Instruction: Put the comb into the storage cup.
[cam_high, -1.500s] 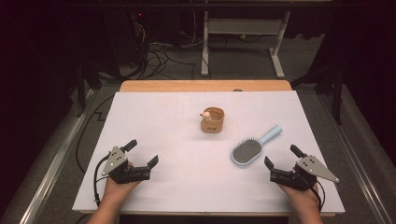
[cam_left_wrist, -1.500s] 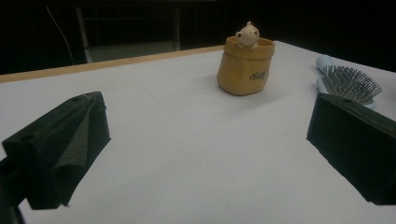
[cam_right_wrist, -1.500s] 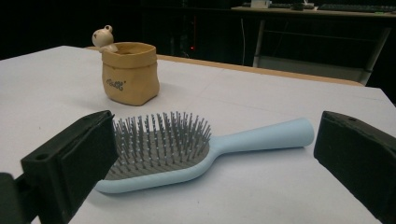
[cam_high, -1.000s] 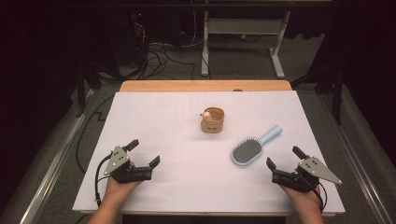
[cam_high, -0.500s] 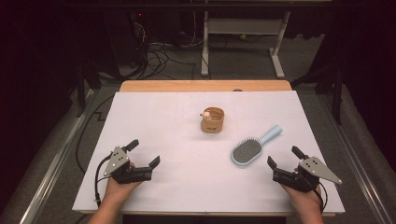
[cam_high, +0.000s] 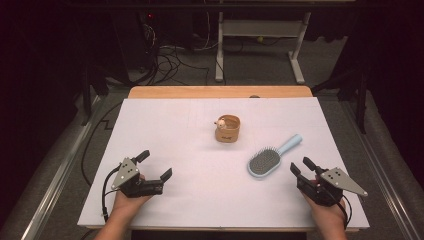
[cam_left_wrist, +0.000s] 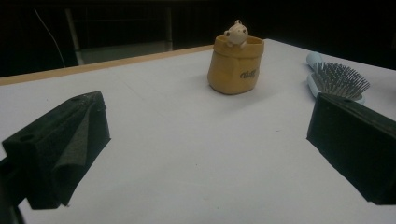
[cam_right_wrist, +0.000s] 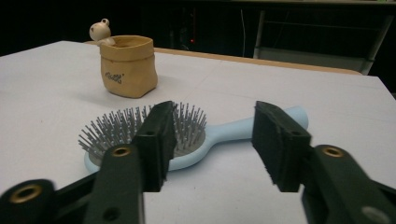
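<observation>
i have the right gripper (cam_high: 303, 168) low over the white table (cam_high: 165, 125), its jaws apart with nothing between the pads; they have just been closing. just ahead of its fingertips lies the hairbrush (cam_high: 267, 160), the thing nearest to me: a pale blue paddle brush resting flat, bristles up. in the right gripper view the hairbrush (cam_right_wrist: 154, 135) shows a rounded oval head packed with thin grey pins and a smooth, stubby handle; the head sits beyond my left finger (cam_right_wrist: 156, 135), the handle runs across the gap to behind the right finger (cam_right_wrist: 275, 140), and neither pad touches it. farther beyond the fingertips stands a small tan pouch-shaped pot (cam_right_wrist: 128, 66) with a little cream figure (cam_right_wrist: 100, 31) peeking over its rim. my left gripper (cam_high: 154, 166) rests well apart from all of this, jaws spread wide and empty; from its fingers (cam_left_wrist: 70, 140) the pot (cam_left_wrist: 236, 65) is ahead and the brush (cam_left_wrist: 336, 81) is off beyond the right finger.
</observation>
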